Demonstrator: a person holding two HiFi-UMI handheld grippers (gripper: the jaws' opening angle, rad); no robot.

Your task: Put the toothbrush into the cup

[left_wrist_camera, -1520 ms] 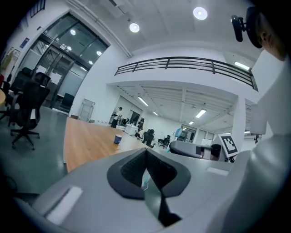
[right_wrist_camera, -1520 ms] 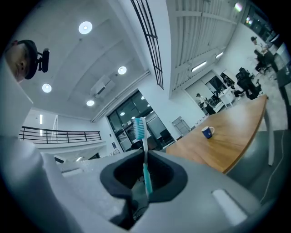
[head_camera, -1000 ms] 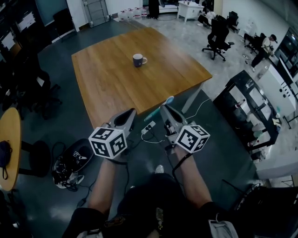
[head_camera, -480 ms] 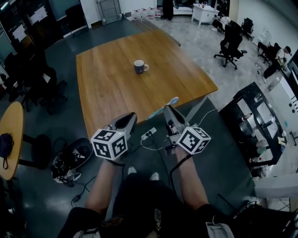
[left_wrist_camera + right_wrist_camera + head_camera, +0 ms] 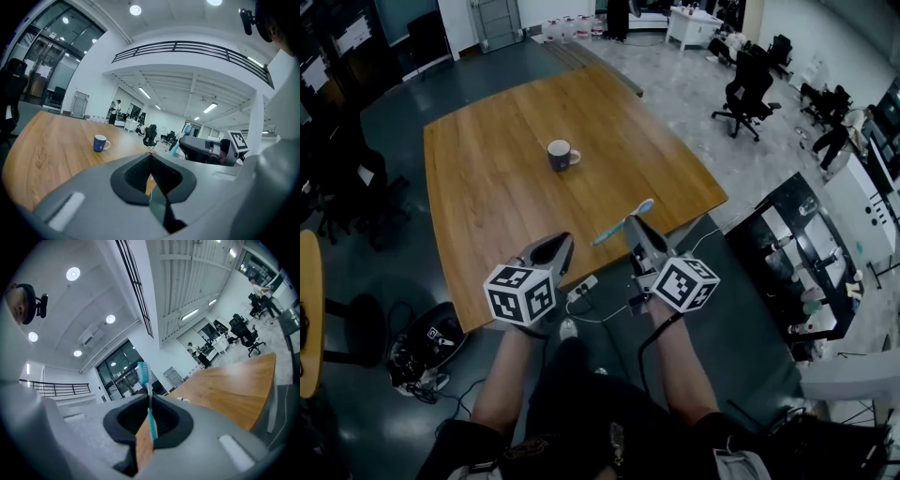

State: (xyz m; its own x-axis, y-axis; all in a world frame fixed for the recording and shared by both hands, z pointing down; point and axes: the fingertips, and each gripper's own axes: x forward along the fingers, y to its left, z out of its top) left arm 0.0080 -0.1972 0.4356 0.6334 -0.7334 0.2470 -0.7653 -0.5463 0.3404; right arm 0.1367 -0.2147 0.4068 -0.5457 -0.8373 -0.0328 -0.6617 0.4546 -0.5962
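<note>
**Toothbrush clamped in the right gripper, cup standing apart on the bench**

The slim teal plastic toothbrush [image 5: 150, 420] is gripped between the jaws of the right gripper [image 5: 150, 401], which are closed on its handle. Its bristle head is seen projecting beyond the jaw tips. In the head view the brush is held slanted above the near edge of the brown wooden bench [image 5: 487, 202], with the head pointing up and to the right. The dark blue ceramic cup [image 5: 560, 155] with a side handle is set upright near the middle of the bench, well apart from the toothbrush. The left gripper [image 5: 151, 161] is held beside the right one at the near bench edge. Its jaws are pressed together and nothing is caught between them
</note>
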